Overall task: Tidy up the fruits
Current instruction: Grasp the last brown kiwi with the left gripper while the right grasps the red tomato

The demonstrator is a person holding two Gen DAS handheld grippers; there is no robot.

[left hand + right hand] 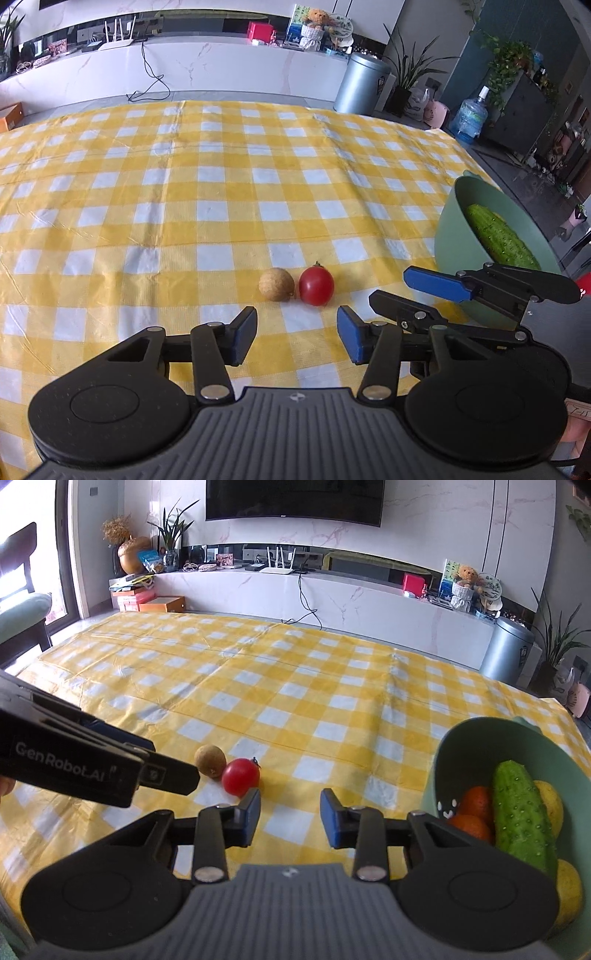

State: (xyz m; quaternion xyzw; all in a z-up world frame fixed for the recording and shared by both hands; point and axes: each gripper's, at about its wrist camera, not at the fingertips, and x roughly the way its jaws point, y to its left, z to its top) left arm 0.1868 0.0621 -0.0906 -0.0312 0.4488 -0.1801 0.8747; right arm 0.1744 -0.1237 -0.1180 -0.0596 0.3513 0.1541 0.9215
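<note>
Lying side by side on the yellow-and-white checked cloth of the desk are a small red tomato with a dark stalk and a round tan-brown fruit, so close that they touch or nearly touch. In the left wrist view they sit just beyond the blue pads of the left hand-held gripper, the tomato closer to the line between its fingers and the brown fruit a little to the left. That hand-held gripper is released: its jaws stand apart with only cloth between them, and no pad reaches either fruit.

To the right of the pair stands a pale green bowl near the desk's edge. Inside it a bumpy green cucumber leans lengthwise across two orange fruits, with yellow fruits behind and below it.

The right hand-held gripper is also released, jaws parted over bare cloth and holding nothing. From its own camera the tomato lies just beyond its left finger and the bowl just right of its right finger. In the left wrist view its black fingers and blue pad cross in front of the bowl's near wall.

Beyond the desk are a white marble-look cabinet, a dark screen on the wall above it, and a grey metal bin.
</note>
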